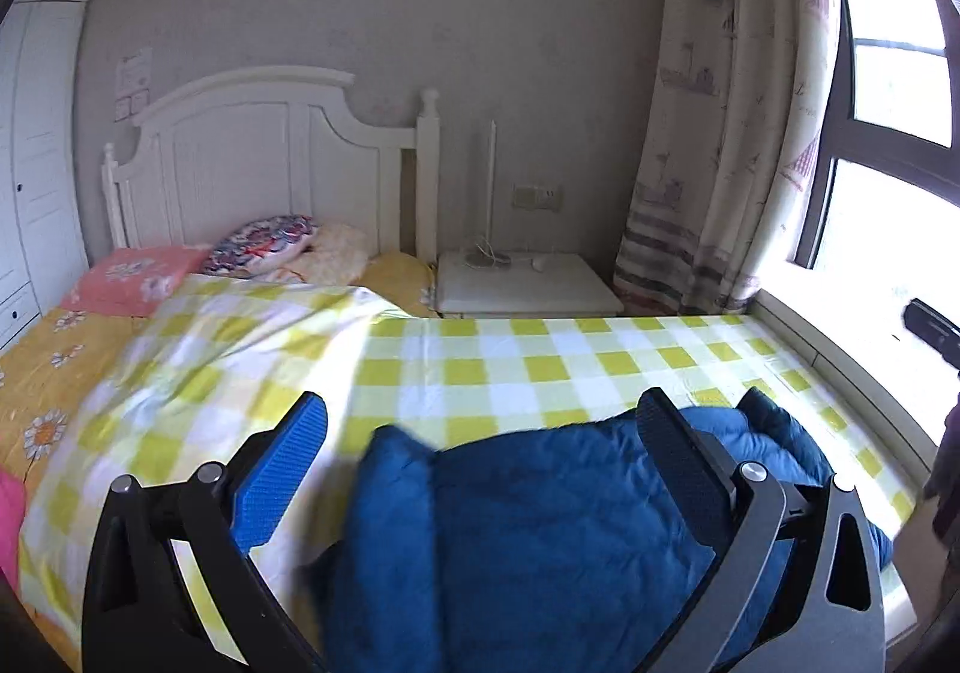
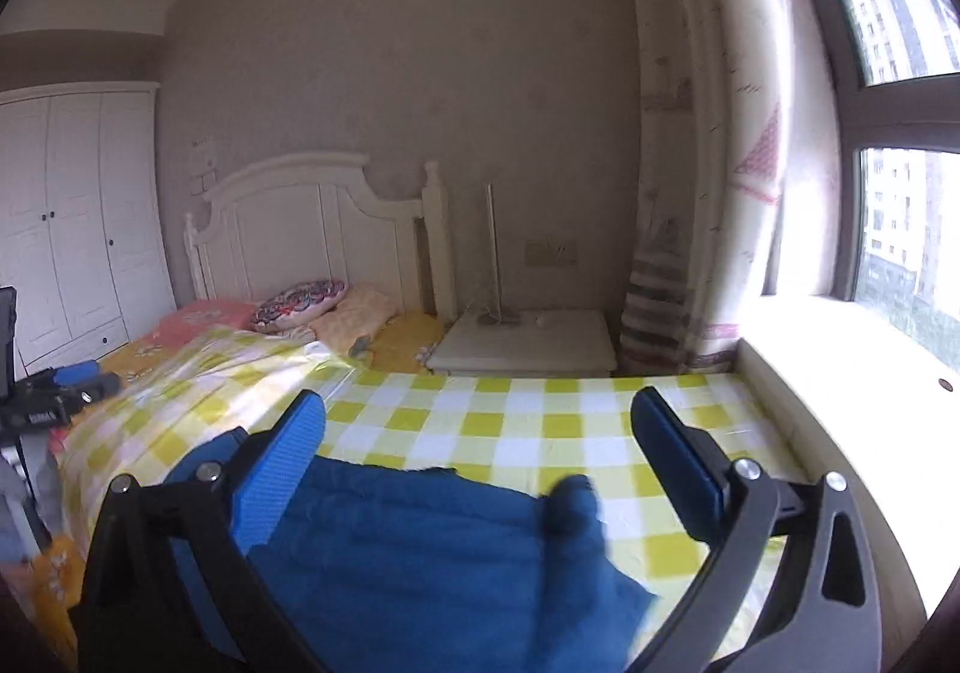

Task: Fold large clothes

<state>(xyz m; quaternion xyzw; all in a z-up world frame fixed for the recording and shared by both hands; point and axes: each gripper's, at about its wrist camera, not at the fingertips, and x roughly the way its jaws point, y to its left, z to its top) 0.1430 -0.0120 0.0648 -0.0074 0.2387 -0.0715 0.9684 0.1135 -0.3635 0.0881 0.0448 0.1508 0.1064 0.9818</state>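
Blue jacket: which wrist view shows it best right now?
Left wrist view: the blue jacket fills the foreground, its puffy bulk and folds showing between the open fingers. Right wrist view shows only a flatter, blurred part of it.

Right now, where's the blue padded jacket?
In both wrist views the blue padded jacket lies on the yellow-and-white checked sheet, at the near edge, under both open grippers.

Premises: a home bedroom. Bed (image 1: 540, 355) with white headboard (image 1: 258, 157) at centre left, wardrobe (image 2: 78, 217) (far left), nightstand (image 1: 528, 283), curtained window (image 2: 900, 163) at right.
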